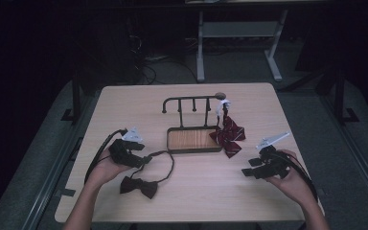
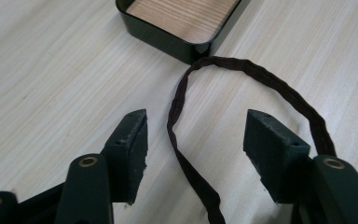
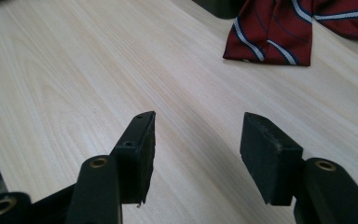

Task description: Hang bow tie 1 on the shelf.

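Hanging bow ties on a rack. The striped tie (image 1: 228, 134) already hangs from the rack (image 1: 191, 100), at its right end beside the tray (image 1: 194, 150). The dark tie (image 1: 139, 186) lies near left, its strap (image 2: 179, 154) between the left gripper's (image 2: 193, 140) parted, not yet gripping jaws. The right gripper (image 3: 196, 142) is agape, empty.

No lettering, label, brand mark or number can be read anywhere — not on the table, not on anything lying near either hand-held gripper.
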Available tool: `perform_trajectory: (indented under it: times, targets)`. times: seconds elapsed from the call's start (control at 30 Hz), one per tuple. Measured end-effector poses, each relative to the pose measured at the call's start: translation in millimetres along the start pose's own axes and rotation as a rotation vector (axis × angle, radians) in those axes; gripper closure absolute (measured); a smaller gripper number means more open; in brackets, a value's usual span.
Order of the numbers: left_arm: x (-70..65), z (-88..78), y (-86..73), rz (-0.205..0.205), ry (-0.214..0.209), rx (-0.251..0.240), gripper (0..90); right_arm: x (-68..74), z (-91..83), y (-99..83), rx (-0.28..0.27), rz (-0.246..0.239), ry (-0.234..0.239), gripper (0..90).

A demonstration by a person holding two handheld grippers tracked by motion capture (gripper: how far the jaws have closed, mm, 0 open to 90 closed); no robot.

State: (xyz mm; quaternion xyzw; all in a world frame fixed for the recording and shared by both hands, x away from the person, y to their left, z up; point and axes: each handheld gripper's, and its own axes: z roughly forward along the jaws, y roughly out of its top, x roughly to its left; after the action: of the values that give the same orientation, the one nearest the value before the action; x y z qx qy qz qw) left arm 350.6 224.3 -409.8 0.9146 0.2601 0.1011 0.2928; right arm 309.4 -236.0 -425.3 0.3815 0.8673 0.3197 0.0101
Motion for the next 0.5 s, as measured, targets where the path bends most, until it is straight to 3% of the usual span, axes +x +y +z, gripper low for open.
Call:
perform_trajectory:
  times: [0.17, 0.3, 0.5]
  targets:
    - [8.8, 13.4, 5.0, 0.008, -0.024, 0.077, 49.3, -1.2, 0.2, -4.6, -0.015, 0.016, 0.006, 45.0]
    - [12.5, 16.7, 8.1, 0.006, -0.041, 0.096, 54.3, -3.0, 1.5, -5.5, -0.023, 0.016, 0.010, 45.0]
    - [15.0, 23.5, 14.8, 0.033, -0.035, 0.142, 59.6, -4.1, 0.6, -7.1, -0.029, 0.021, 0.008, 45.0]
